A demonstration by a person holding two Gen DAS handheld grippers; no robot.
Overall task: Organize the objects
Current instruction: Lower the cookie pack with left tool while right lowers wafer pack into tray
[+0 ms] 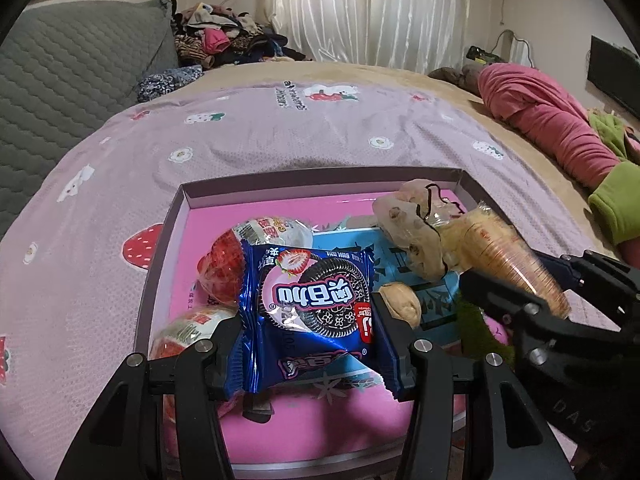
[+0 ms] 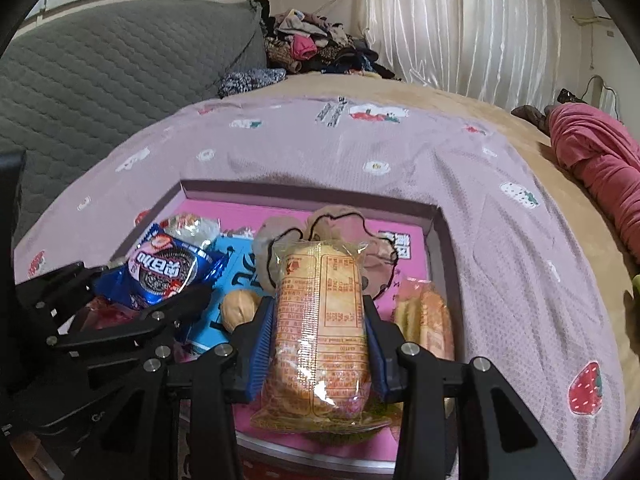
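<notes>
My left gripper is shut on a blue cookie packet, held over a shallow pink tray with purple walls. Under and beside the packet lie two red-and-white jelly cups, a walnut and a beige bag with a black tie. My right gripper is shut on an orange cracker packet above the same tray, near its right side. A second cracker packet lies in the tray's right corner. The walnut sits between the two grippers.
The tray rests on a bed with a lilac strawberry-print sheet. A grey quilted cushion stands at the left, a heap of clothes lies at the back, and a pink garment lies at the right.
</notes>
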